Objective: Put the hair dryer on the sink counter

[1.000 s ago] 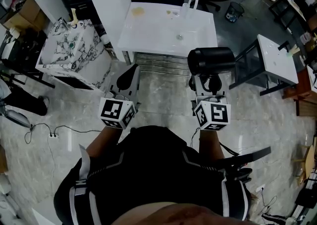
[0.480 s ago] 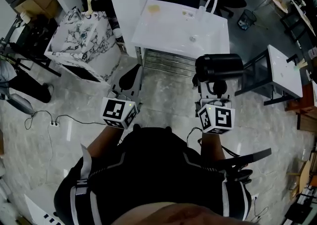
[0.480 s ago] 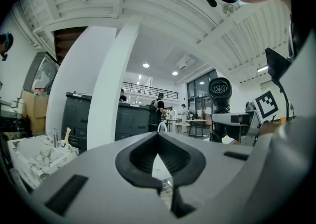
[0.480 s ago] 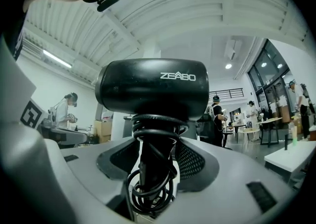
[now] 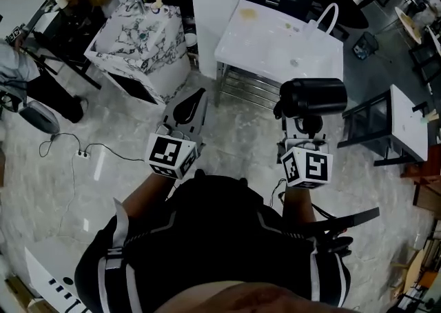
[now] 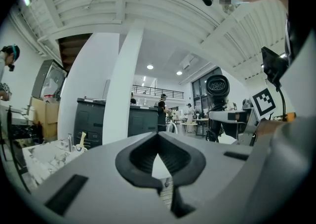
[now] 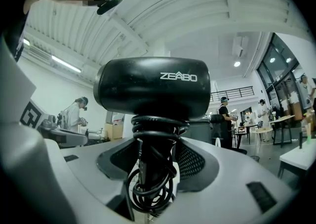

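The hair dryer [image 5: 313, 98], seemingly rigid and top-heavy, is clamped by its cord-wrapped handle [image 7: 149, 141] in the right hand-held gripper [image 5: 303, 124]; the left hand-held gripper [image 5: 187, 108] is closed, empty.

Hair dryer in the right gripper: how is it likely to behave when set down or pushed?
Probably top-heavy: the bulky barrel of the hair dryer sits above the jaws of the right gripper, so it may tip. Its round barrel could roll. The cord wrapped round the handle looks floppy and may uncoil.

Head view looks down, gripper views forward; all share the hair dryer [image 5: 313, 98].
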The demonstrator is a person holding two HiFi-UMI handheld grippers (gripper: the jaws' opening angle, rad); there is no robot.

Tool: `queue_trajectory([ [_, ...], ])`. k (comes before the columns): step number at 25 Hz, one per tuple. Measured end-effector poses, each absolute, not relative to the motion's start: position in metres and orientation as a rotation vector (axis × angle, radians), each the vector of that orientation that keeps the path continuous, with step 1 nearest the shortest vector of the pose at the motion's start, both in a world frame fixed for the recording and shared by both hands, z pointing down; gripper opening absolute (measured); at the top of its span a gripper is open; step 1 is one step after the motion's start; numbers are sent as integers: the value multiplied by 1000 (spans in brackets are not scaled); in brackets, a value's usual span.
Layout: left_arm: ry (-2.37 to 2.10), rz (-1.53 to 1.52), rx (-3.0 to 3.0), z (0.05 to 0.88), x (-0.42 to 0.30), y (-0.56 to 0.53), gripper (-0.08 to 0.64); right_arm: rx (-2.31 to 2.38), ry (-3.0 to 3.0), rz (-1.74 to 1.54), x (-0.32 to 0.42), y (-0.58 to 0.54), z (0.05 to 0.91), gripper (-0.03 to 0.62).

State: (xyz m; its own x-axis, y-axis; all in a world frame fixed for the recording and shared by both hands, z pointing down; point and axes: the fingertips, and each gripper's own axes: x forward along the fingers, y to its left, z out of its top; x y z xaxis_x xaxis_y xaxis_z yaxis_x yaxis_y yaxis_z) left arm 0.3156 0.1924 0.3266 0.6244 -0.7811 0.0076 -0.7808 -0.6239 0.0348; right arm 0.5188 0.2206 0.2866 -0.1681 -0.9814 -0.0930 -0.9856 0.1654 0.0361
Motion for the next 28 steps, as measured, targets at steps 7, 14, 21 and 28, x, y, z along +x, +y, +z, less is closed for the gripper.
queue_trajectory([
  [7,-1410,-43,2801,327,256,194,5,-1899,2404,144,454,212,286,239],
  [14,-1502,-73,2753,330,203,200,5,-1807,2462,168,399,204,285,239],
  [21,-1609,-77,2714,321,154,192,5,-1711,2540,166,351,186,280,239],
  [28,-1716,-99,2669,314,106,175,5,-1596,2603,174,303,153,275,239],
])
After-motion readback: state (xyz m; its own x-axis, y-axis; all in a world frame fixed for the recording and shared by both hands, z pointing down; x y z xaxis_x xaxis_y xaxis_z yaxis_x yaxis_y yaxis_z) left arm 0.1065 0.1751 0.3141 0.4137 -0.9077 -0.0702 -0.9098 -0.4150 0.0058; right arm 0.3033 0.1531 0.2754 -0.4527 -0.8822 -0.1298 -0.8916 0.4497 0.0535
